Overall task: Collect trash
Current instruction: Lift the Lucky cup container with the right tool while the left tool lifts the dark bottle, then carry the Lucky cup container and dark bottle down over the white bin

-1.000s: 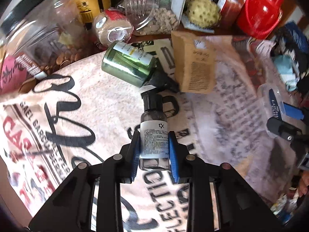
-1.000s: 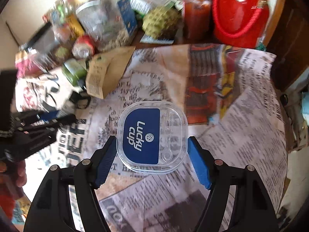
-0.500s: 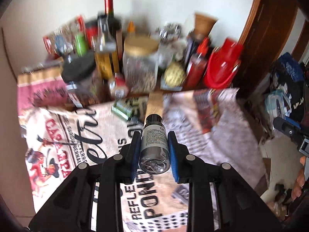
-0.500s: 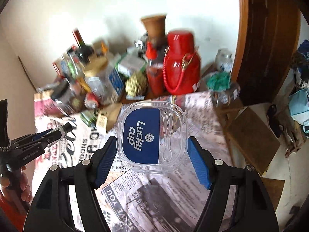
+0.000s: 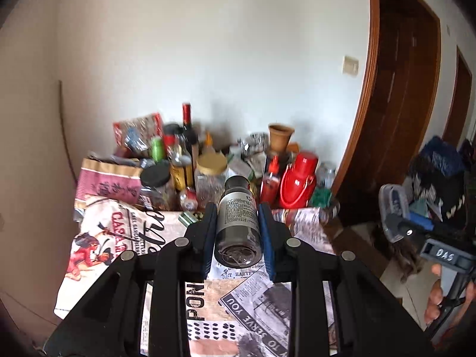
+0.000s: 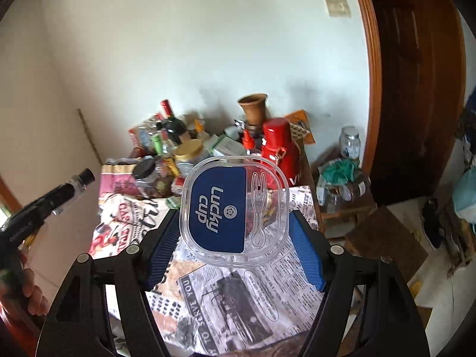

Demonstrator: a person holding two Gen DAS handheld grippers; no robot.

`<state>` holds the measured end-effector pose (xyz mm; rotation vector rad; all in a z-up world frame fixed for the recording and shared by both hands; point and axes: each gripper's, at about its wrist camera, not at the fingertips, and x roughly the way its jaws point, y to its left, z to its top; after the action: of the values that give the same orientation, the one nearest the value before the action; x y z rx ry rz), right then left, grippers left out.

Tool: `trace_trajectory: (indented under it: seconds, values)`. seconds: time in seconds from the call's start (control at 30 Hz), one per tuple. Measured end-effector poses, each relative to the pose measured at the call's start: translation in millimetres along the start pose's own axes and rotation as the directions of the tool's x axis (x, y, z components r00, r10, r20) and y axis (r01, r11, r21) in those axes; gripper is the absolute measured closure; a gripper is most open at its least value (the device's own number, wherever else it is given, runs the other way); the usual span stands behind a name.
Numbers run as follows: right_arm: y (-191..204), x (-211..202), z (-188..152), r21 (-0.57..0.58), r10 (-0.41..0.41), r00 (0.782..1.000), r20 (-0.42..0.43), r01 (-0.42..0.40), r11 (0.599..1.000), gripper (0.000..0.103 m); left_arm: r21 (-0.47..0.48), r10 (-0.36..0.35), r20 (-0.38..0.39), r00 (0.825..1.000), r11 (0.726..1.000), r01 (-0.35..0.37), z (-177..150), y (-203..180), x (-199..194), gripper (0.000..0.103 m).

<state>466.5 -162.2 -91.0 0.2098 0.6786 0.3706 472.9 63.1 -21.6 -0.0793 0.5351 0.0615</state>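
Here the left gripper (image 5: 237, 232) clamps a small bottle (image 5: 238, 223) and the right gripper (image 6: 235, 232) spans a clear cup lid (image 6: 233, 208), both trash items held above the table (image 6: 238, 312), likely for carrying off. Beyond, jars (image 5: 211, 175) and a red flask (image 5: 297, 184) crowd the wall; nothing blocks withdrawal.
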Motion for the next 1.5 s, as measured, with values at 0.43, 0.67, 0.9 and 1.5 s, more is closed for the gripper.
trace_trajectory:
  seconds: [0.43,0.67,0.9,1.5]
  values:
    - [38.8,-67.5,-23.9,-0.046,0.075,0.994,0.077,-0.072,0.996,0.032,0.002,-0.008,0.119,0.993,1.000,0.008,-19.2,3.3,-106.8,0.076]
    - [75.2,-103.1,-60.3,-0.026,0.047,0.994,0.100,-0.045,0.999,0.032,0.040,-0.054,0.113,0.992,0.998,0.050,-49.6,20.2,-161.8,0.076]
    - [115.3,-131.1,-117.7,0.010,0.035,0.999,0.041,-0.036,0.999,0.032,0.049,-0.079,0.069,0.994,0.996,0.075,-98.8,51.5,-225.4,0.076]
    - [101.3,-124.8,-221.8,0.091,-0.042,0.979,-0.199,0.061,0.994,0.032,0.015,-0.152,-0.225,0.962,0.987,0.160,-204.4,44.6,-190.5,0.076]
